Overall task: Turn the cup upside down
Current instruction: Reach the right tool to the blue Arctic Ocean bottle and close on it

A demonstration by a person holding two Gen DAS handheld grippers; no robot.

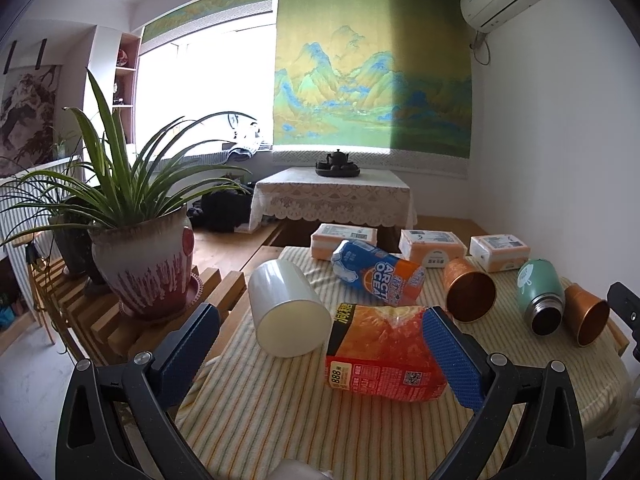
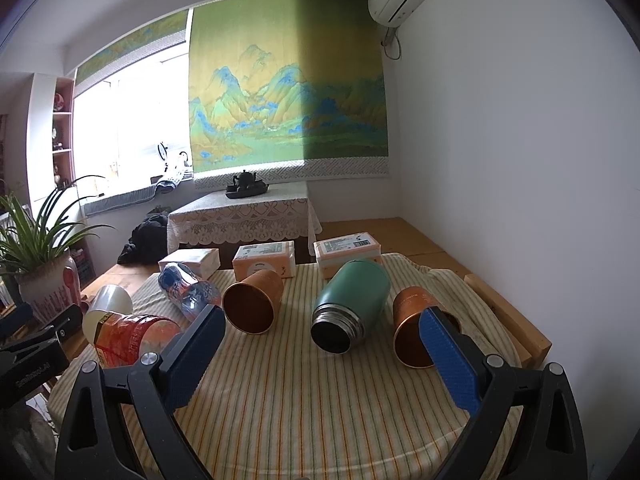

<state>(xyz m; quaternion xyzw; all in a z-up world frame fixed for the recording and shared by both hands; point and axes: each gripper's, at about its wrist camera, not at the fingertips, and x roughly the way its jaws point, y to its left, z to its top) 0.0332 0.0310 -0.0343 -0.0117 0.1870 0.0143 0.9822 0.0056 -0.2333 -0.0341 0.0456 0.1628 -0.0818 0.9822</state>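
Both hand-held grippers spread wide, empty: left hand-held gripper facing the white cup and the orange packet, right hand-held gripper facing the green flask. Four cups lying on their sides on the striped bench: white cup at the left edge, copper cup in the middle, second copper cup beyond the right pad. Which cup comes first, unclear. Best approached across the wall, pinched gently near mid-body, lifted clear, mouth turned down, set flat away from the bench edge.
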